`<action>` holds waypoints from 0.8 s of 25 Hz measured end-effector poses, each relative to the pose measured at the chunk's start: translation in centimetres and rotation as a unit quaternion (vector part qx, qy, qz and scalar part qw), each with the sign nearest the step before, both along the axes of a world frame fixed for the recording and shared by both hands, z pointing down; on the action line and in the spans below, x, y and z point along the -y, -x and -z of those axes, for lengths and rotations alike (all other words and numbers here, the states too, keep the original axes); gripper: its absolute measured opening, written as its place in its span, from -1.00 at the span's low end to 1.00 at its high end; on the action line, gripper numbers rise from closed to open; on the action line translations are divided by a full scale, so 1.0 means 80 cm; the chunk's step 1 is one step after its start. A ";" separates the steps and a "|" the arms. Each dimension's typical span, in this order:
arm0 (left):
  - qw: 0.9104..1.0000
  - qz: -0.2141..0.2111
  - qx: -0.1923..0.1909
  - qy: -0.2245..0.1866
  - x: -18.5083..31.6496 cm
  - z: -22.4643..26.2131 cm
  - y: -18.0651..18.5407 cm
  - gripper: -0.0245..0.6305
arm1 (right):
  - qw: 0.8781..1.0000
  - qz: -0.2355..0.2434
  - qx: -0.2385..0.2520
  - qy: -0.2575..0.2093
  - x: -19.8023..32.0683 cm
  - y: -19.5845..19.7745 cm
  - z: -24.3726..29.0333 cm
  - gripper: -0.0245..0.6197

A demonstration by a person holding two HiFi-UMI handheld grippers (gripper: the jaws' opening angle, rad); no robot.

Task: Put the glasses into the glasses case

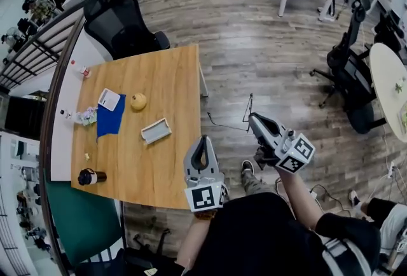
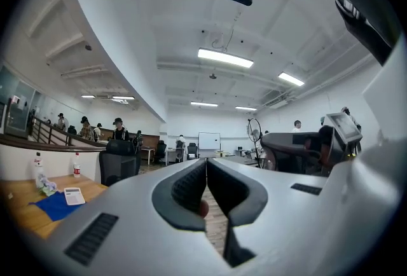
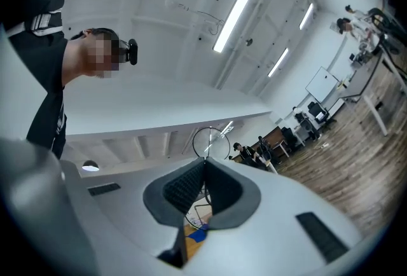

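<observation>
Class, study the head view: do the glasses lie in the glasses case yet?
No: the glasses are gripped in the right tongs beyond the edge of the table, well apart from the glasses case lying on it.

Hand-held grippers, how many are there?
2: left hand-held gripper beside the wooden table's edge; right hand-held gripper over the floor, holding the glasses.

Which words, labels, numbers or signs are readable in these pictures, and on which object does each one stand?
None can be read.
Marker cubes on the left gripper and the right gripper: black-and-white square patterns only, no letters.
White card on the blue cloth: print too small.
Small bottle with a red label: too small.
Glasses: no print visible.
</observation>
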State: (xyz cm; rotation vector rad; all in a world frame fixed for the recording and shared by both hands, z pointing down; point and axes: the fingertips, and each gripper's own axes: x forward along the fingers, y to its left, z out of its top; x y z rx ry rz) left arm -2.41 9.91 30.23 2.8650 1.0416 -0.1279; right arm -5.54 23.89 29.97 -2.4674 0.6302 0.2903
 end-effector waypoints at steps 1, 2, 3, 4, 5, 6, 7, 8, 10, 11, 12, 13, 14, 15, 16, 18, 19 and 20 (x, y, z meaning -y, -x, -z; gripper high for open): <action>1.000 0.002 -0.001 -0.004 -0.010 -0.001 -0.003 -0.85 | 1.000 0.002 -0.001 -0.005 -0.011 -0.005 -0.001 -0.88; 1.000 0.004 -0.003 -0.008 -0.020 -0.001 -0.005 -0.86 | 1.000 0.005 -0.002 -0.010 -0.023 -0.010 -0.002 -0.88; 1.000 0.006 -0.005 -0.012 -0.029 -0.002 -0.006 -0.86 | 1.000 0.008 -0.002 -0.016 -0.033 -0.015 -0.004 -0.88; 1.000 0.010 -0.006 -0.017 -0.038 -0.003 -0.008 -0.86 | 1.000 0.012 -0.002 -0.023 -0.043 -0.020 -0.006 -0.88; 1.000 0.014 -0.006 -0.021 -0.045 -0.003 -0.010 -0.86 | 0.999 0.017 -0.001 -0.028 -0.053 -0.025 -0.009 -0.88; 0.999 0.021 -0.007 -0.026 -0.052 -0.003 -0.012 -0.85 | 0.999 0.023 0.000 -0.032 -0.061 -0.031 -0.012 -0.88; 0.999 0.030 -0.007 -0.030 -0.058 -0.003 -0.013 -0.86 | 0.999 0.029 0.001 -0.037 -0.070 -0.036 -0.014 -0.88; 0.999 0.038 -0.004 -0.034 -0.065 -0.004 -0.014 -0.86 | 0.999 0.034 0.002 -0.041 -0.079 -0.040 -0.016 -0.88; 0.998 0.049 0.002 -0.040 -0.081 -0.005 -0.016 -0.86 | 0.998 0.041 0.003 -0.052 -0.100 -0.045 -0.016 -0.88; 0.998 0.049 0.001 -0.043 -0.090 -0.004 -0.017 -0.85 | 0.997 0.043 0.004 -0.056 -0.110 -0.046 -0.017 -0.88; 0.998 0.047 0.000 -0.048 -0.100 -0.005 -0.016 -0.85 | 0.997 0.044 0.006 -0.060 -0.120 -0.046 -0.019 -0.88; 0.997 0.047 0.001 -0.053 -0.108 -0.006 -0.016 -0.85 | 0.997 0.046 0.007 -0.062 -0.128 -0.046 -0.021 -0.88; 0.997 0.047 0.004 -0.058 -0.115 -0.008 -0.016 -0.85 | 0.997 0.048 0.007 -0.063 -0.133 -0.047 -0.022 -0.88; 0.997 0.048 0.007 -0.060 -0.119 -0.009 -0.017 -0.86 | 0.997 0.050 0.007 -0.063 -0.137 -0.048 -0.024 -0.88; 0.997 0.049 0.006 -0.061 -0.122 -0.008 -0.018 -0.86 | 0.997 0.053 0.007 -0.065 -0.139 -0.050 -0.025 -0.88; 0.997 0.052 0.001 -0.059 -0.127 -0.004 -0.022 -0.85 | 0.996 0.056 0.008 -0.069 -0.143 -0.053 -0.029 -0.88; 0.997 0.053 0.001 -0.059 -0.129 -0.003 -0.025 -0.86 | 0.996 0.057 0.009 -0.071 -0.144 -0.055 -0.031 -0.88; 0.997 0.053 0.000 -0.060 -0.132 -0.003 -0.028 -0.85 | 0.996 0.057 0.010 -0.073 -0.147 -0.057 -0.033 -0.88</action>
